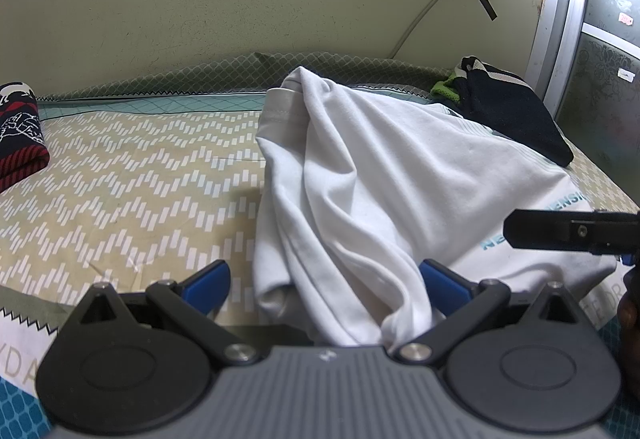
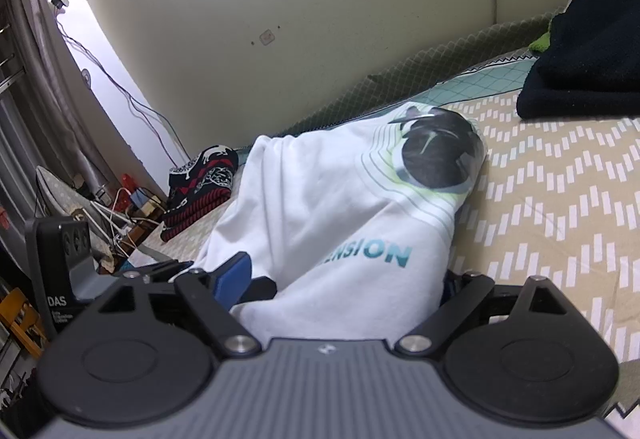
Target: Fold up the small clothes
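A white t-shirt (image 1: pixel 360 167) with teal lettering and a dark round print (image 2: pixel 436 155) lies bunched and rumpled on the patterned bedsheet (image 1: pixel 120 179). My left gripper (image 1: pixel 324 279) is open, its blue pads wide apart, and a fold of the shirt runs between them toward the gripper body. My right gripper (image 2: pixel 340 275) is also open, with the shirt's lettered hem (image 2: pixel 360 255) lying between its fingers; cloth hides the right pad. In the left wrist view the right gripper's black finger (image 1: pixel 560 235) reaches in over the shirt's lettered edge.
A folded red, black and white garment (image 1: pixel 20 131) sits at the bed's left end. A dark navy pile (image 1: pixel 512 111) with a green piece (image 1: pixel 444 89) lies at the right end. The wall runs along the far side. Cables and clutter (image 2: pixel 120 207) stand beyond the bed.
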Demonstrator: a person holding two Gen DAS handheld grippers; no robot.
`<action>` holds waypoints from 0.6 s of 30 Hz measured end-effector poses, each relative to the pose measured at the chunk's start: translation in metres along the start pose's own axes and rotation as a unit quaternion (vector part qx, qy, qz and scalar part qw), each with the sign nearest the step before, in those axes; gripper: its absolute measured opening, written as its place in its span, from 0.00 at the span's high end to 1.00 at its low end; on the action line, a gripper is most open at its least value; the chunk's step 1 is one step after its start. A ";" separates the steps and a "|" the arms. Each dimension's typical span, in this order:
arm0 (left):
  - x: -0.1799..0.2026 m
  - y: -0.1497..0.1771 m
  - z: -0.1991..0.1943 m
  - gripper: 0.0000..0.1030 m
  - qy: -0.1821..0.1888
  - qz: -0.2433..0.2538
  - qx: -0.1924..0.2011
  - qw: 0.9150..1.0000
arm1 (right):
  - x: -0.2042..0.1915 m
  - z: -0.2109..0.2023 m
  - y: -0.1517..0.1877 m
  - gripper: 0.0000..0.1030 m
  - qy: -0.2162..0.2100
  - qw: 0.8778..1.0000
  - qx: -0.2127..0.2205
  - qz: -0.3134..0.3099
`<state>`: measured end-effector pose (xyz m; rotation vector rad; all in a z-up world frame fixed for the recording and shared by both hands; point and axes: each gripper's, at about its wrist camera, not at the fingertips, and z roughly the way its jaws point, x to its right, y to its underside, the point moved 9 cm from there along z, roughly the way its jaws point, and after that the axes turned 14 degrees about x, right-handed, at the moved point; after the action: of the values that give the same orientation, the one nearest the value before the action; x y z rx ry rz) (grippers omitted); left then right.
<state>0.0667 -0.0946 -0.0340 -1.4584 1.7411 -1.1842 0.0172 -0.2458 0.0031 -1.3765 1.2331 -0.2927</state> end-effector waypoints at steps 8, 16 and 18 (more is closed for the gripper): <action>0.000 0.000 0.000 0.00 0.000 0.000 0.000 1.000 | 0.002 -0.002 -0.001 0.15 0.004 1.000 0.006 0.006; 0.000 0.000 0.000 0.00 0.000 0.000 0.000 1.000 | 0.003 -0.003 -0.002 0.15 0.007 1.000 0.010 0.009; 0.003 -0.001 -0.001 0.00 -0.001 -0.006 0.001 1.000 | 0.004 -0.004 -0.002 0.15 0.008 1.000 0.012 0.009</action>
<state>0.0657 -0.0969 -0.0326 -1.4707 1.7321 -1.1889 0.0166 -0.2515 0.0043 -1.3445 1.2511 -0.3040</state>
